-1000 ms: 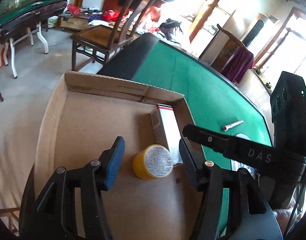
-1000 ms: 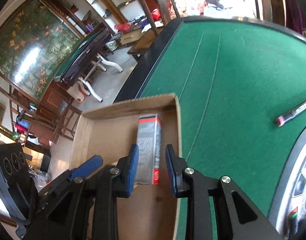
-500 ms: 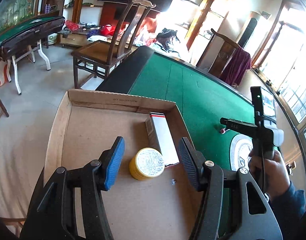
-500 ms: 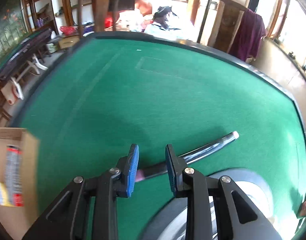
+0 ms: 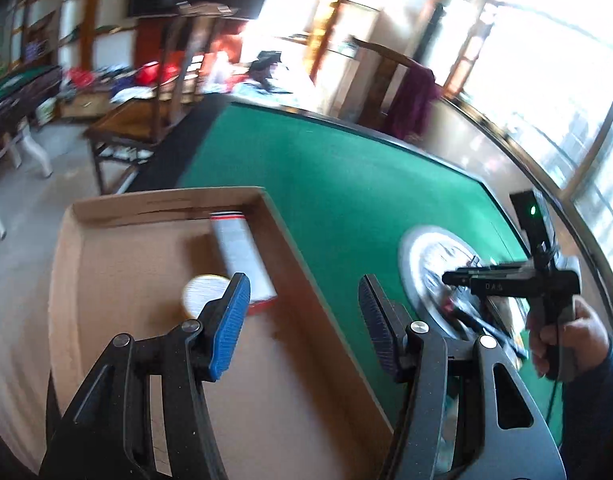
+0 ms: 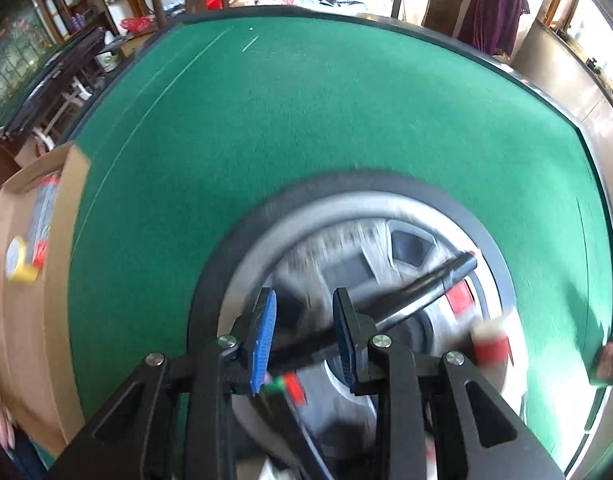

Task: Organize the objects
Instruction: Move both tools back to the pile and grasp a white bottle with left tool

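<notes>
The left tool (image 5: 304,324) hangs with its ribbed blue pads spread and nothing between them, tilted down over a shallow cardboard tray (image 5: 102,264) with plain brown walls. Just ahead of its left pad a squat round yellow tub (image 5: 200,294) with a pale printed lid lies on the tray floor, and a long flat box (image 5: 242,256) with red ends lies beside the tub, along the tray's right wall. To the right of this tool stretches the worktop (image 5: 346,184), covered in green felt with a dark padded rim. The right tool (image 6: 304,334), gripped by a hand (image 5: 566,340) in a dark sleeve, points steeply down over a round grey plastic disc (image 6: 410,240) set into the felt. A slim black glossy pen (image 6: 426,284) with a reddish tip passes between its narrowly parted pads and slants up to their right; blur hides whether the pads actually press it. Left of that tool, the tray sits at the felt's edge.
</notes>
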Demonstrator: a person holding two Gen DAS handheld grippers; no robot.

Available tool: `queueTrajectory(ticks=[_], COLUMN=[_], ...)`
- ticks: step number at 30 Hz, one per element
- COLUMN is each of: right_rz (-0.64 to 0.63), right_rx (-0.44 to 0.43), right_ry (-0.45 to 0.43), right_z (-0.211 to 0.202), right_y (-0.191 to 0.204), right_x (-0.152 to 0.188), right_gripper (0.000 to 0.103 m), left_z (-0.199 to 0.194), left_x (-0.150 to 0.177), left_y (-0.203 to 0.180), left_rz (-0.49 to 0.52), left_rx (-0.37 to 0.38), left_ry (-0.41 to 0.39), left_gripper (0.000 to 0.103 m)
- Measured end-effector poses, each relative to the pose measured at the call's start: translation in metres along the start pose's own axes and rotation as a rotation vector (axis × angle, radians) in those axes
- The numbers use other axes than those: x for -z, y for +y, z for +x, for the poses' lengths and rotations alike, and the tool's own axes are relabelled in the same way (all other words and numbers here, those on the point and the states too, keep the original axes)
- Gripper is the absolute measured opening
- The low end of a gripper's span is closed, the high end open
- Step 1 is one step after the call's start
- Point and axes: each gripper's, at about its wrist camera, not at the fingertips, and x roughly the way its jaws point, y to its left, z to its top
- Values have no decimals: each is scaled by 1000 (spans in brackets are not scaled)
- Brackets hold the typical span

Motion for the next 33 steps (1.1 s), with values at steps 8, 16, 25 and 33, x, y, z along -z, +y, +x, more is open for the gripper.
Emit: queueTrajectory(ticks=[8,16,25,33], right_rz=[118,199,240,242], right_rx=[-215,-347,-349,-397], right_ry=[-419,-440,-457,-372], right_z=[-112,-115,-125,-108], right_y=[-46,-91,-100,-94], right_x=[111,134,143,143], right_gripper=[57,60,60,60], left_z=[15,45,71,56], left_x=[62,94,107,99], left_y=[-126,-164,-166,-161], left_rz=[502,648,597,524], left_rx=[138,61,42,139], left_ry=[164,242,291,304], left_gripper=[57,65,53,39])
